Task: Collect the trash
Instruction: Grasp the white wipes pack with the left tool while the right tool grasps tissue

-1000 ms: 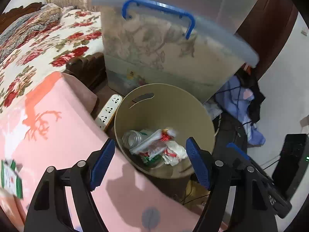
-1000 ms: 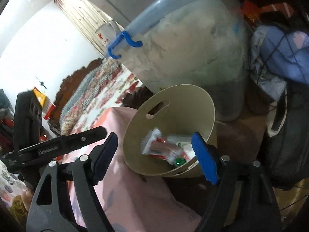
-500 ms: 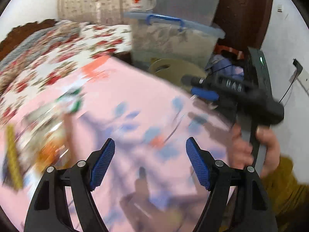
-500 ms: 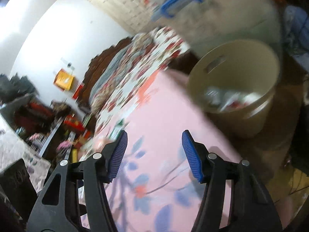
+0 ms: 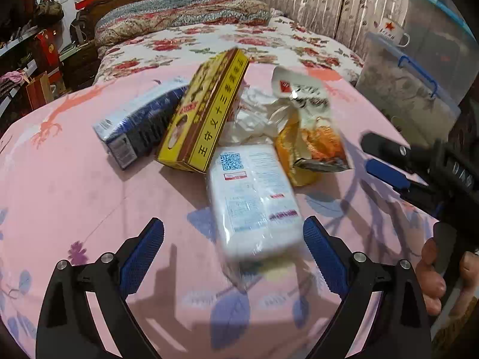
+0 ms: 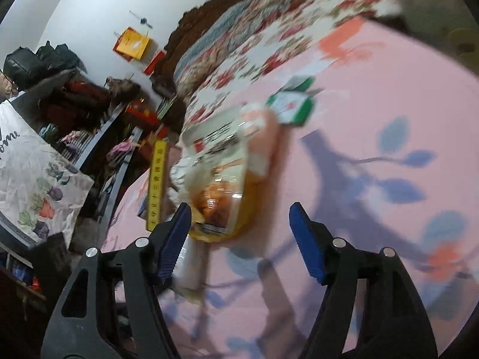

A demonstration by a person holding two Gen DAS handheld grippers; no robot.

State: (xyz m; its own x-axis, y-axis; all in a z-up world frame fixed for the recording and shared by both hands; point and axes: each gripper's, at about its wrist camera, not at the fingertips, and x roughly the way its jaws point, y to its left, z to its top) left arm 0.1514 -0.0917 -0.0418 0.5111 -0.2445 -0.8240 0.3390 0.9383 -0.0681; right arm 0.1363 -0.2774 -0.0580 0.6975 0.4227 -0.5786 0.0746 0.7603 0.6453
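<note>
A pile of trash lies on the pink sheet (image 5: pixel 74 194): a blue box (image 5: pixel 137 125), a yellow box (image 5: pixel 206 113), a white plastic-wrapped pack (image 5: pixel 251 194) and an orange snack bag (image 5: pixel 311 137). My left gripper (image 5: pixel 232 233) hovers over the near end of the white pack, its jaws opening wide and touching nothing. My right gripper (image 6: pixel 239 214) is open, with the orange snack bag (image 6: pixel 221 197) just ahead by its left finger. A green-and-white packet (image 6: pixel 292 106) lies farther off. In the left wrist view the right gripper (image 5: pixel 380 160) reaches in from the right.
A floral bedspread (image 5: pixel 239 42) and folded quilt lie beyond the sheet. A clear storage box with blue clips (image 5: pixel 410 95) and a white mug (image 5: pixel 389 30) stand at the right. A hand (image 5: pixel 434 275) grips the right tool. Shelves and bags (image 6: pixel 74 95) crowd the left.
Both views have swung from the beige bin to the trash pile on the pink sheet. The left jaws stand wider than before; the right jaws are narrower than a second ago.
</note>
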